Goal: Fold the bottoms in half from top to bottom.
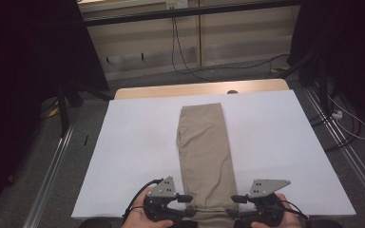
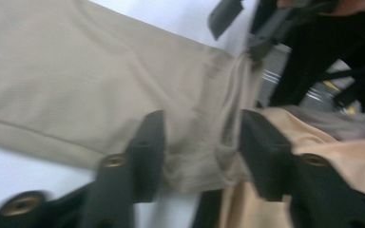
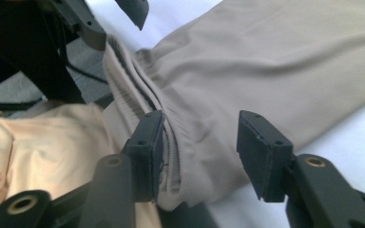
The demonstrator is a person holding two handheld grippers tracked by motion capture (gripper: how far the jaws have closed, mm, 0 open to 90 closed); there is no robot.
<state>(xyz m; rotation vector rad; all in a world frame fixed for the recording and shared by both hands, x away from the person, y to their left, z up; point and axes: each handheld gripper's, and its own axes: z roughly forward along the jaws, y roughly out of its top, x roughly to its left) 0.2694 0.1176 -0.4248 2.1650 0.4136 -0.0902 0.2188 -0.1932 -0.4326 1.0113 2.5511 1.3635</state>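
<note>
The folded khaki trousers [image 1: 206, 156] already lie straight down the middle of the white table [image 1: 133, 142], waistband at its near edge, where the left gripper [image 1: 186, 205] and right gripper [image 1: 235, 205] stand apart astride its corners, nothing clamped, so further folding looks undone.

folded beige trousers [image 1: 206, 156], long narrow strip, flat on white table, waistband at near edge

The trousers [image 1: 206, 156] run off the high view's bottom edge at the waistband (both hands cut off there too); the left gripper view is motion-blurred.
</note>
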